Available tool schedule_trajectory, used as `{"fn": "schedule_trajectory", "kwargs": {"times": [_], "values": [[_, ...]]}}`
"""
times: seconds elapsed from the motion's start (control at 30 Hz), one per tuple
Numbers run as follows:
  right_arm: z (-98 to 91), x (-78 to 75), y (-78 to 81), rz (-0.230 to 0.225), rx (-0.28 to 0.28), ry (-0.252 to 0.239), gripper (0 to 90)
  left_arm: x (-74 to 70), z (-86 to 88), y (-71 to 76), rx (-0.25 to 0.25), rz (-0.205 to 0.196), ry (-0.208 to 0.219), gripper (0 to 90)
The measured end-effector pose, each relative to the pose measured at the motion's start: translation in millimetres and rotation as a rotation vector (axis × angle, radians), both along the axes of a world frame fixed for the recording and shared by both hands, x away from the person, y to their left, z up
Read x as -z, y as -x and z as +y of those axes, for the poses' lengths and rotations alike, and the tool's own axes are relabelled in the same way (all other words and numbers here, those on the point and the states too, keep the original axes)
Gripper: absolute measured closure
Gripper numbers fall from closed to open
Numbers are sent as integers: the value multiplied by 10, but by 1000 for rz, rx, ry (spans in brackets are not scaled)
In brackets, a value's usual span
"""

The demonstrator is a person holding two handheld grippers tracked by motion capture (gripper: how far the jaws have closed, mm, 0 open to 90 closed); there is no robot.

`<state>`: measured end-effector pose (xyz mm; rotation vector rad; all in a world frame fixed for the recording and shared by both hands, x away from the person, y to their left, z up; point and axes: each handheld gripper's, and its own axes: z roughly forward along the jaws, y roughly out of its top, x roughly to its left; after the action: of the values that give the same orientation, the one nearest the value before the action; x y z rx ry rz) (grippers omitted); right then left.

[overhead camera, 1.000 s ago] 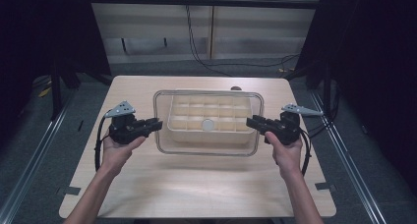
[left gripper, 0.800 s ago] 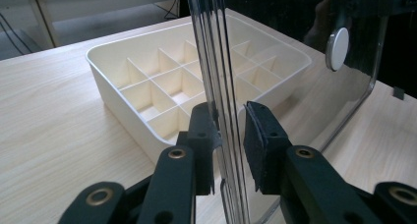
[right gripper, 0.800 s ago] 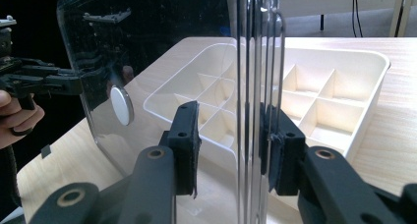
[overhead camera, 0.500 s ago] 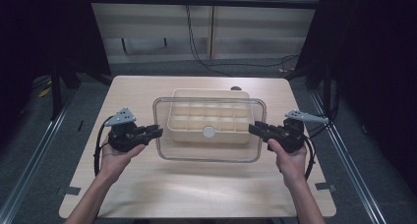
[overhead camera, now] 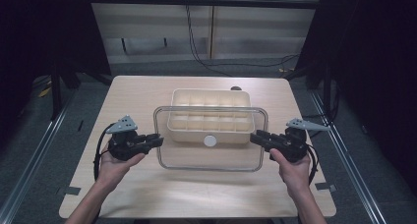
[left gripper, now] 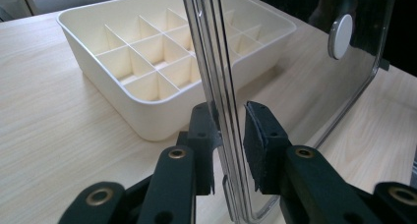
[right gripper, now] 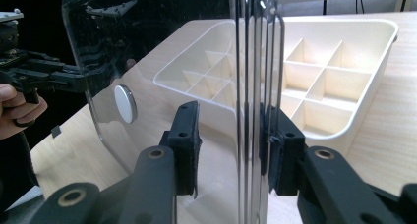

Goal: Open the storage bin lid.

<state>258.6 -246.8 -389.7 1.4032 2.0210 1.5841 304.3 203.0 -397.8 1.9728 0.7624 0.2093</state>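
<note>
A person's left gripper [overhead camera: 156, 138] and right gripper [overhead camera: 255, 136] pinch the clear lid's [overhead camera: 210, 157] nine and three o'clock edges, holding it toward six o'clock of the cream divided tray [overhead camera: 210, 117]; keeping both hands level should prevent twisting.

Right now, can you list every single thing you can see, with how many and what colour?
Divided box: one, cream, open-topped with many small compartments, on the table toward its far side.
Clear lid: one, see-through with a rim, lifted off the box and held by its two short ends, nearer the person than the box.
Lid knob: one, white and round, in the lid's middle.
Table: one, light wood.
Cable: one, black, hanging down the wall behind the table.
Left claw: one, black, shut on the lid's left end.
Right claw: one, black, shut on the lid's right end.
Hands: two, each holding a claw.
</note>
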Motion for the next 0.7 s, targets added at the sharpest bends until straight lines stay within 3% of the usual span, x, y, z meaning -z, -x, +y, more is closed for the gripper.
{"fn": "schedule_trajectory", "kwargs": {"times": [0.17, 0.23, 0.33, 0.37, 0.7], "values": [[-13, 23, 65, 6, -8, 0, 630, -3, -1, 70, 11, -3, -14, 745], [-15, 22, 105, 9, -6, 3, 630, 19, 6, 98, 19, 16, 10, 749], [-20, 32, 126, 11, -9, 4, 630, 37, 8, 121, 21, 17, 7, 750], [-17, 49, 150, 22, -10, 8, 630, 61, 15, 129, 28, 45, 10, 751], [-2, 107, 254, 41, -20, 8, 632, 124, 44, 262, 42, 57, -7, 754]]}}
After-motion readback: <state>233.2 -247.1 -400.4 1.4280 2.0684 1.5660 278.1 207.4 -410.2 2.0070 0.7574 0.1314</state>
